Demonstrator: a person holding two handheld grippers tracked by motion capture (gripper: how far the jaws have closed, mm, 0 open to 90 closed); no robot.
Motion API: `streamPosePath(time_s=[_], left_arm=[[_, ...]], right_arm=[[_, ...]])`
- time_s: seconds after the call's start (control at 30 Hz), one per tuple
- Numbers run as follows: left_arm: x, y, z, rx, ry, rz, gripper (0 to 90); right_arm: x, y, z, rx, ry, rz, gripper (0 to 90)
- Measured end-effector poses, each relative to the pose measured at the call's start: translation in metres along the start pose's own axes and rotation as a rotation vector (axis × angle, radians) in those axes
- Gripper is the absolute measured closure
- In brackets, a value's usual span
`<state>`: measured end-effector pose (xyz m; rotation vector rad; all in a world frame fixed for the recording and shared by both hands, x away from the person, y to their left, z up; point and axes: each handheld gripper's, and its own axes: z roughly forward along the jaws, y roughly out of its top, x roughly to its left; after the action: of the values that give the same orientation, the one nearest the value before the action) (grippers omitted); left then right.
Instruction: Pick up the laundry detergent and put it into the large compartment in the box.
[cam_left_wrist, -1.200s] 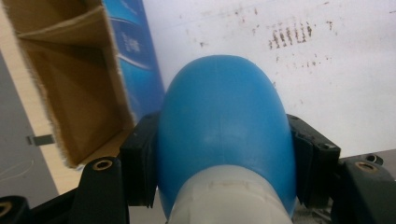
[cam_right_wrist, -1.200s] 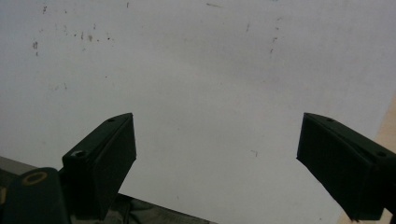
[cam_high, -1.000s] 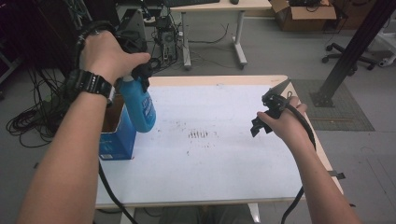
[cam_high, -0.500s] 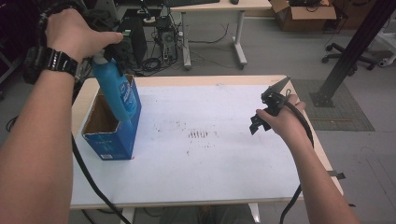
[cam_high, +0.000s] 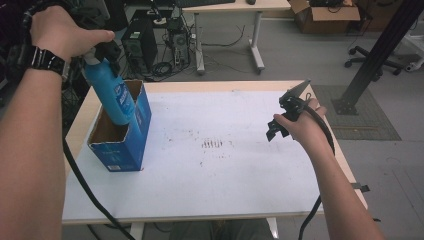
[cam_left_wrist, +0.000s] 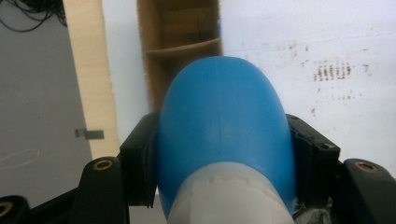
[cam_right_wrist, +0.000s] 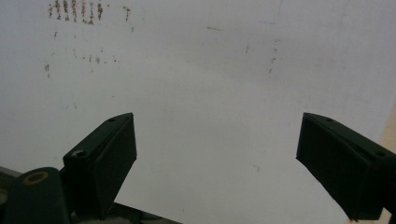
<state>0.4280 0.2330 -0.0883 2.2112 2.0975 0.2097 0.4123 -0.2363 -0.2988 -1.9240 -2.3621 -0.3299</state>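
Blue spray bottle (cam_high: 111, 95): clamped by the left tongs (cam_high: 102, 54), one black jaw on each side of its shoulder, just below the pale grey collar. In the left gripper view the bottle (cam_left_wrist: 224, 135) points away from the camera, its rounded base over the mouth of the open box (cam_left_wrist: 182, 42). From the high view it hangs neck-up, slightly tilted, its lower end inside the top opening of the blue cardboard box (cam_high: 122, 132); whether it touches the box wall cannot be told. The left hand (cam_high: 62, 32) holds the tongs high, a black watch (cam_high: 47, 60) at the wrist.

Box: upright near the left edge of the counter (cam_high: 210, 180), top flaps open, brown interior with a cross partition visible.

Right tongs (cam_high: 285, 117): jaws spread wide, gripping nothing. In the right gripper view the tongs (cam_right_wrist: 217, 163) look down on bare white surface. The right hand (cam_high: 302, 125) holds them above the counter's right side, well apart from the box.

Counter: white top with a pale wood rim; a patch of small dark marks (cam_high: 215, 145) near its middle, between box and right tongs.
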Motion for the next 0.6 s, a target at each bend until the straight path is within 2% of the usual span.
streamPosePath(time_s=[0.27,0.47,0.6], left_arm=[[0.015,0.000,0.011,0.004,0.019,-0.018,37.4],[0.022,-0.001,0.028,0.017,0.009,-0.022,37.4],[0.024,-0.001,0.040,0.030,0.021,-0.025,37.4]], right_arm=[[-0.003,0.001,0.006,0.007,0.000,0.012,12.5],[-0.004,0.001,0.009,0.010,-0.003,0.010,12.6],[-0.005,0.000,0.014,0.017,-0.004,0.008,12.6]])
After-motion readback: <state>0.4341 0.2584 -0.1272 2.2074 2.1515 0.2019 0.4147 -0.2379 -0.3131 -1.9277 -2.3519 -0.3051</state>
